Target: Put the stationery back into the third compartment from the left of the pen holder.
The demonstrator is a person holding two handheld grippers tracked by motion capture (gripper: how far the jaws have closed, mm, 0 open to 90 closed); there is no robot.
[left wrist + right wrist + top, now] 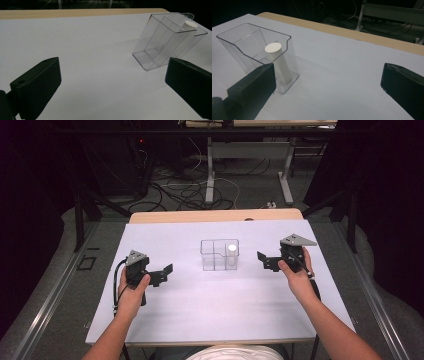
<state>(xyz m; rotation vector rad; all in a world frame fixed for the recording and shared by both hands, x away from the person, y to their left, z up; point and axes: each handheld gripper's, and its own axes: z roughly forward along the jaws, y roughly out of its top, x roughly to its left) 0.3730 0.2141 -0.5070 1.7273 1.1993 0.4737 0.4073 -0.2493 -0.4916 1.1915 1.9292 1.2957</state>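
Observation:
A clear plastic box (220, 254) with inner dividers stands at the middle of the white table sheet (215, 310). A white cylinder (232, 253) stands upright in its right compartment; the other compartments look empty. My left gripper (164, 272) hovers to the box's left, jaws wide open, empty. My right gripper (264, 260) is to the box's right, also open and empty. In the left gripper view the box (167, 41) sits ahead to the right with the cylinder's top (191, 24) showing. In the right gripper view the box (259, 53) and cylinder (278, 61) are close at left.
The wooden table edge (215, 216) runs along the far side of the sheet. Beyond it are desk legs (210, 170) and loose cables (185, 192) on the floor. Dark frame bars (80, 215) stand at both sides.

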